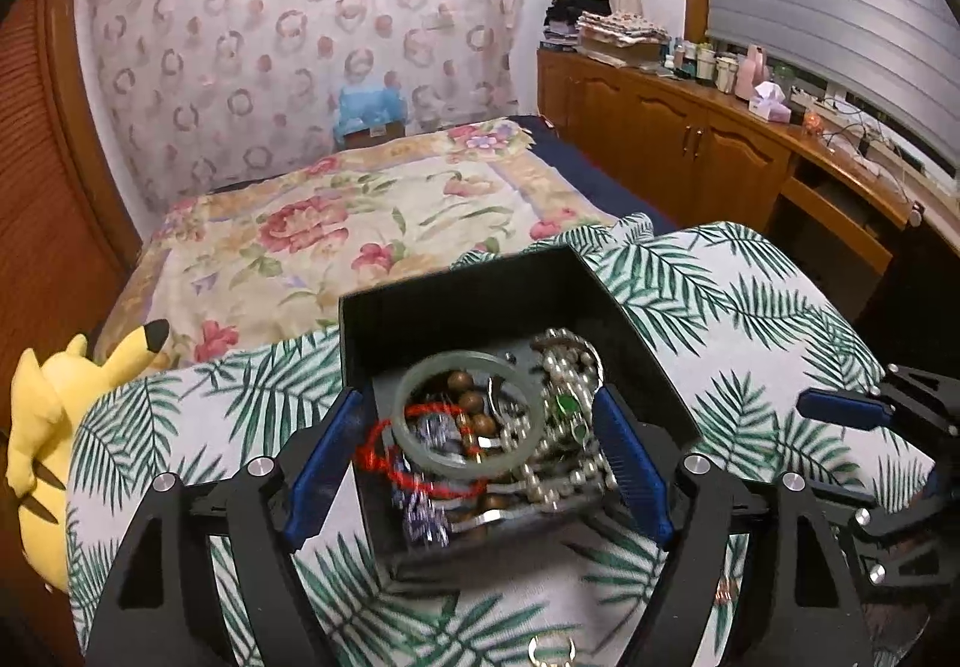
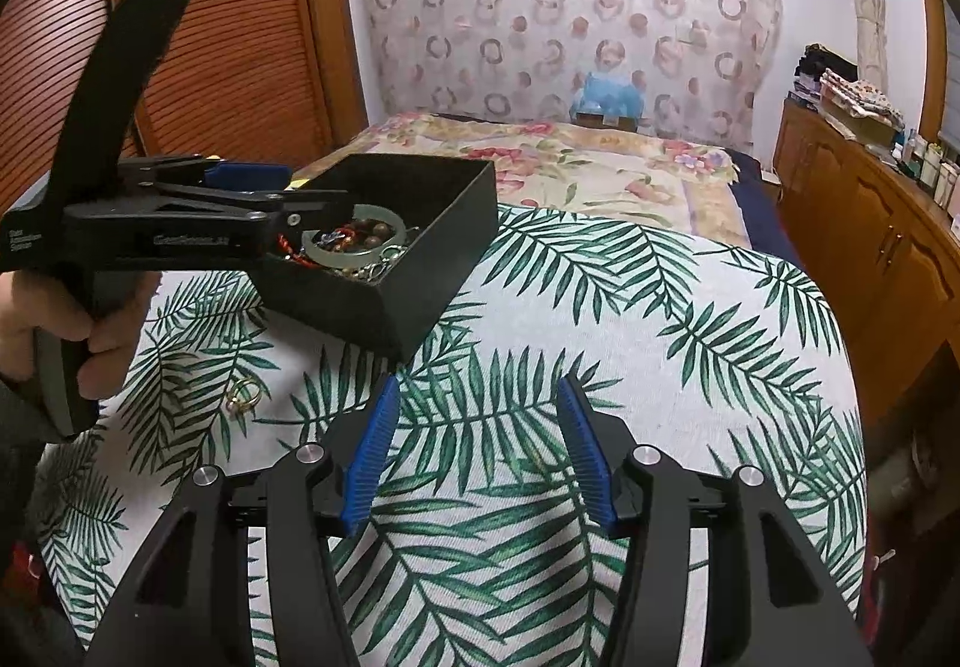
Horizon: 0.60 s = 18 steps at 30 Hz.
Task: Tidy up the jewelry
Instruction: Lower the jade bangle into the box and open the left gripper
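A black open box point(image 1: 480, 295) full of jewelry is tilted and raised above the palm-leaf cloth point(image 1: 750, 319). Inside lie a pale green bangle point(image 1: 468, 415), brown beads, a red cord and pearl strands point(image 1: 564, 379). My left gripper point(image 1: 480, 421) is shut on the box, its blue pads pressing both side walls. From the right wrist the box point(image 2: 420, 259) and left gripper point(image 2: 288, 199) show at the left. A gold ring point(image 2: 243, 397) lies on the cloth below the box. My right gripper point(image 2: 477, 403) is open and empty over the cloth.
The cloth-covered surface stands at the foot of a bed with a floral cover point(image 1: 360, 223). A yellow plush toy point(image 1: 42, 415) sits at the left. Wooden cabinets point(image 1: 690, 138) with bottles run along the right wall. A louvred wooden door point(image 2: 210, 6) is at the left.
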Each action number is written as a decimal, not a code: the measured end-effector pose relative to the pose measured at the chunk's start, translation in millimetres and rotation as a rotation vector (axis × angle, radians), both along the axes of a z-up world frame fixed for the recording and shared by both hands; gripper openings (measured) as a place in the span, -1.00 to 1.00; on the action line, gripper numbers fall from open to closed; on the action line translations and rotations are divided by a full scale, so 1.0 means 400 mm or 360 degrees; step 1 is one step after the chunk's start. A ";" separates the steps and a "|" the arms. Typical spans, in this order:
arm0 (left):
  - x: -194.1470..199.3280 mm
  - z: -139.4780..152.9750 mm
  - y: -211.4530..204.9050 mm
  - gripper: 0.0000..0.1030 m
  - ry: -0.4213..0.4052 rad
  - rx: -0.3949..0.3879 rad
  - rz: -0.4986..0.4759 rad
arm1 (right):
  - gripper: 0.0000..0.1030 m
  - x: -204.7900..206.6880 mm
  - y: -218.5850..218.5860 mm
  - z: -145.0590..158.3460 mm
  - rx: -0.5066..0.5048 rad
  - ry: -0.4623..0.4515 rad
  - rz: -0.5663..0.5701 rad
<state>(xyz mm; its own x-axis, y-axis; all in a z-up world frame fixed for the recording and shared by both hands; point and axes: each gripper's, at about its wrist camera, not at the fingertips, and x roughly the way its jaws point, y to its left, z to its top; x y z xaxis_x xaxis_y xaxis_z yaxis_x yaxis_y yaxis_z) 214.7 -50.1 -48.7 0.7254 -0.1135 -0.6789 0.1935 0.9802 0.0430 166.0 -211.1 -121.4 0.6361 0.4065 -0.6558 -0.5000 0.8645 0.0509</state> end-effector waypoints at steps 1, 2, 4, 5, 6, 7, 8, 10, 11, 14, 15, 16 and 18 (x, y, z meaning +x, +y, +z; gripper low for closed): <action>-0.015 0.000 0.002 0.52 -0.0001 -0.0001 -0.0007 | 0.10 -0.003 0.001 -0.001 -0.0001 0.0002 0.0002; -0.024 0.001 0.001 0.54 -0.0006 -0.0002 -0.0011 | 0.10 -0.007 0.003 -0.003 -0.0001 0.0005 0.0007; -0.050 0.000 0.003 0.56 -0.0010 -0.0017 -0.0030 | 0.10 -0.015 0.006 -0.006 0.0000 0.0012 0.0015; -0.066 -0.001 0.006 0.56 -0.0007 -0.0025 -0.0043 | 0.10 -0.018 0.008 -0.008 -0.0002 0.0014 0.0019; -0.077 -0.001 0.009 0.57 -0.0008 -0.0033 -0.0046 | 0.10 -0.024 0.013 -0.010 -0.0007 0.0016 0.0026; -0.090 -0.001 0.012 0.59 -0.0010 -0.0043 -0.0053 | 0.10 -0.029 0.014 -0.011 -0.0009 0.0016 0.0031; -0.103 -0.002 0.016 0.61 -0.0011 -0.0051 -0.0060 | 0.10 -0.033 0.017 -0.012 -0.0012 0.0017 0.0037; -0.130 -0.008 0.023 0.63 -0.0007 -0.0065 -0.0064 | 0.10 -0.043 0.023 -0.015 -0.0015 0.0022 0.0051; -0.146 -0.013 0.029 0.63 -0.0002 -0.0074 -0.0065 | 0.10 -0.046 0.026 -0.017 -0.0016 0.0026 0.0058; -0.178 -0.026 0.041 0.64 0.0029 -0.0105 -0.0070 | 0.10 -0.058 0.038 -0.022 -0.0039 0.0034 0.0078; -0.185 -0.030 0.044 0.64 0.0040 -0.0109 -0.0072 | 0.10 -0.063 0.043 -0.024 -0.0048 0.0037 0.0087; -0.194 -0.036 0.047 0.64 0.0050 -0.0110 -0.0076 | 0.10 -0.067 0.049 -0.026 -0.0057 0.0042 0.0096; -0.208 -0.048 0.049 0.64 0.0065 -0.0108 -0.0080 | 0.10 -0.075 0.058 -0.032 -0.0080 0.0051 0.0113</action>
<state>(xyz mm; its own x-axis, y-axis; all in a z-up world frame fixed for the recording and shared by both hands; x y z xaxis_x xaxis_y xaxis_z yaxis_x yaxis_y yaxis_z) 131.7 -30.7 -67.9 0.6895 -0.1955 -0.6973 0.2426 0.9696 -0.0320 136.0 -187.9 -134.0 0.5852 0.4160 -0.6961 -0.5591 0.8287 0.0252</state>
